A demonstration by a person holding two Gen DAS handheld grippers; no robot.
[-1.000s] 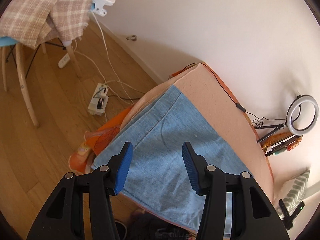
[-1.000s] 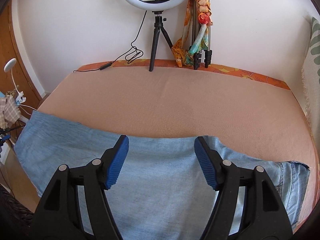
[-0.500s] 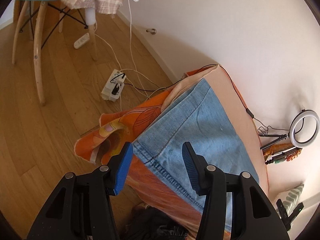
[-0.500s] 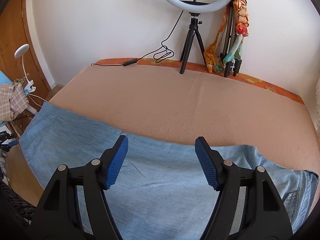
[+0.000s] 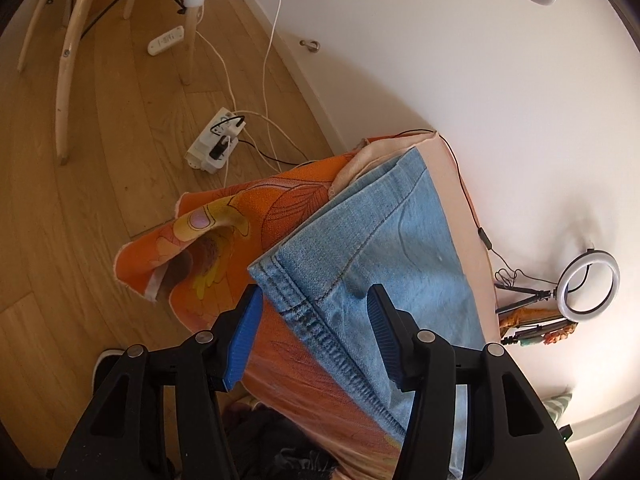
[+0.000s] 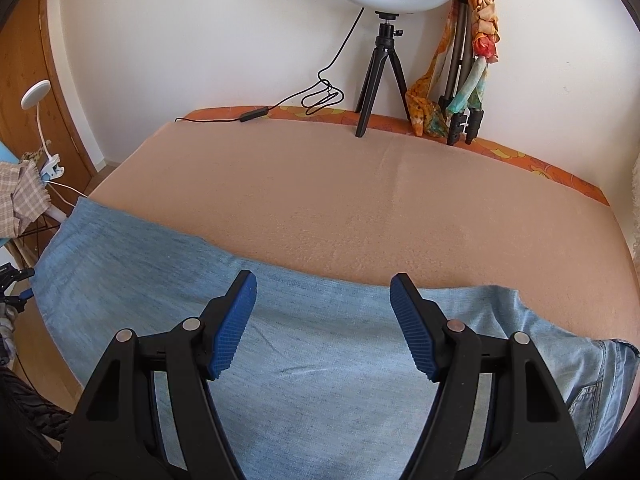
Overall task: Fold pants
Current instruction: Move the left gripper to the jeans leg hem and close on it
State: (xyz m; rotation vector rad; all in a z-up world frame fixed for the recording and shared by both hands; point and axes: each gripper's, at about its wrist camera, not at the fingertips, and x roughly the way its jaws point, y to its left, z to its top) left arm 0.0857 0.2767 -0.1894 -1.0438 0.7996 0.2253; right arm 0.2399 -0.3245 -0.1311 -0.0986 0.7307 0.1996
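Note:
Light blue denim pants (image 6: 280,344) lie flat along the near side of a bed with a peach sheet (image 6: 360,208). In the left wrist view the hem end of the pants (image 5: 360,256) hangs at the bed's left corner. My left gripper (image 5: 314,320) is open, its blue pads straddling the stitched hem without closing on it. My right gripper (image 6: 322,320) is open and empty, hovering over the middle of the pants.
An orange flowered cover (image 5: 224,240) drapes off the bed corner. A power strip (image 5: 216,146) with cables and a wooden chair (image 5: 72,40) stand on the wood floor. A ring light on a tripod (image 6: 384,40) and a second tripod with scarves (image 6: 468,80) stand at the wall.
My left gripper has moved back along the leg to the hem at the bed corner. My right gripper has shifted slightly over the pants. Both stay open.

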